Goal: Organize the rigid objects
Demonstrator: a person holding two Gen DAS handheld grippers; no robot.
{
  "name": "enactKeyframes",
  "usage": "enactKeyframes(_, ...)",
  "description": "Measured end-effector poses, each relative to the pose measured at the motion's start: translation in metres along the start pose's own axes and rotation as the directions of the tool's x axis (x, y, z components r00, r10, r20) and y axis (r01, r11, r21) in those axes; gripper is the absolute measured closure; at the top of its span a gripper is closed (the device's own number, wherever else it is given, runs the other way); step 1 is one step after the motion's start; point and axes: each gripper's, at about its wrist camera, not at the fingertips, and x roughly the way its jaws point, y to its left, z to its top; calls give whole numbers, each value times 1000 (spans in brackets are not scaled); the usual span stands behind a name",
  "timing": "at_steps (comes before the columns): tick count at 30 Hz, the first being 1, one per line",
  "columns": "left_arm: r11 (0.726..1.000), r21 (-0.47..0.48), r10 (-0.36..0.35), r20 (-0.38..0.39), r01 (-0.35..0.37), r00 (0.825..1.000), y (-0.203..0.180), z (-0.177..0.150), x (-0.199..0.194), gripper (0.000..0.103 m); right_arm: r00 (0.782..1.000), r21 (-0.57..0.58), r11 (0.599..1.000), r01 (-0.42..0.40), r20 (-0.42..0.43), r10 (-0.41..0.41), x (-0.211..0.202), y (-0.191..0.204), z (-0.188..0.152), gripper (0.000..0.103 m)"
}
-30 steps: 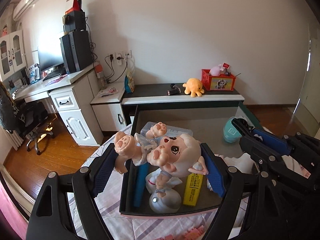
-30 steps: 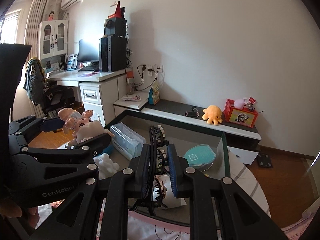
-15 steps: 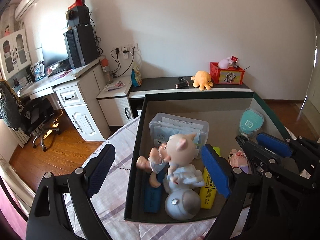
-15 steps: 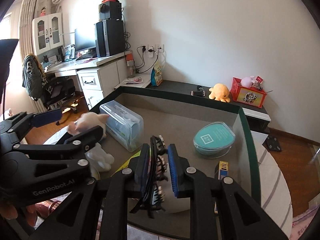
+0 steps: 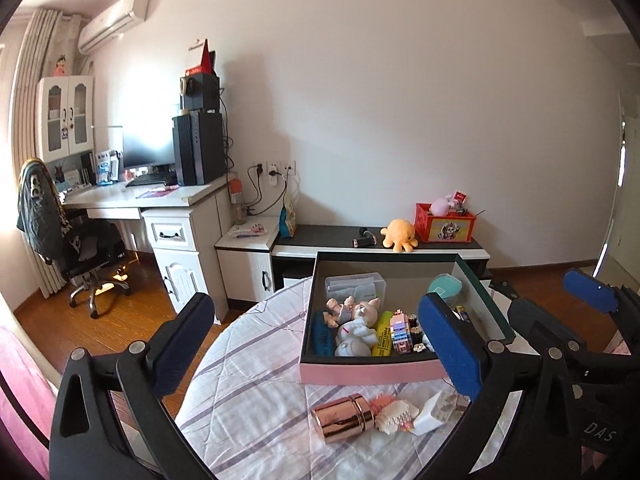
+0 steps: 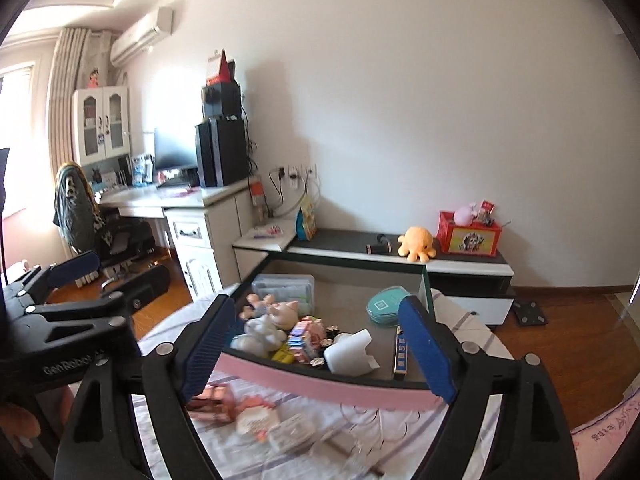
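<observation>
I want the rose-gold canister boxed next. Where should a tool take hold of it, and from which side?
Probably across the middle of the rose-gold canister, coming from above. It lies on its side on the bedspread, so its round flanks are open. The left tool is open and nearest; the pink clutter crowds its right end.

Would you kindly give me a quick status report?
Both grippers, left and right, open, empty. Pig doll in box. Rose-gold cylinder on bedspread, unobstructed.

An orange plush octopus (image 5: pixel 398 234) sits beside a red crate (image 5: pixel 445 227)
</observation>
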Motion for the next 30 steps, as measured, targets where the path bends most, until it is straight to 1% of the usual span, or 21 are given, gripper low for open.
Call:
enactKeyframes(2,1000,4,-3,36,3,999,1,-3,-29,0,999,-2,1000,11,31,-11,-26,6,-2,11)
enactKeyframes(4,1000,5,-22,61,22,998,3,-7,-57,0,998,9,1000,22,61,-22,-51,8,-4,0)
enactKeyframes(7,999,30,-33,88,31,996,1,-13,-88,0,994,11,1000,23,106,-24,-88,15,-9,0)
enactKeyframes(9,999,40,-20,101,16,995,0,-15,-107,0,991,18,1000,12,132,-14,-112,18,-13,0)
enactKeyframes(11,999,48,-15,120,9,993,-2,-18,-123,0,989,13,1000,25,145,-26,-131,23,-17,0)
enactKeyframes(14,999,41,-32,137,27,990,2,-19,-145,0,987,4,999,49,156,-49,-151,30,-20,0)
enactKeyframes(18,999,39,-22,178,15,984,4,-21,-170,0,981,-7,997,73,183,-71,-179,38,-20,0)
enactKeyframes(22,999,35,-21,196,15,980,6,-22,-186,0,975,-17,996,83,209,-77,-198,44,-20,0)
enactKeyframes(28,999,33,-15,206,8,978,7,-23,-193,0,971,-24,996,87,224,-80,-205,48,-19,0)
enactKeyframes(30,999,36,-17,198,10,980,8,-23,-193,0,971,-23,996,88,224,-80,-205,48,-20,0)
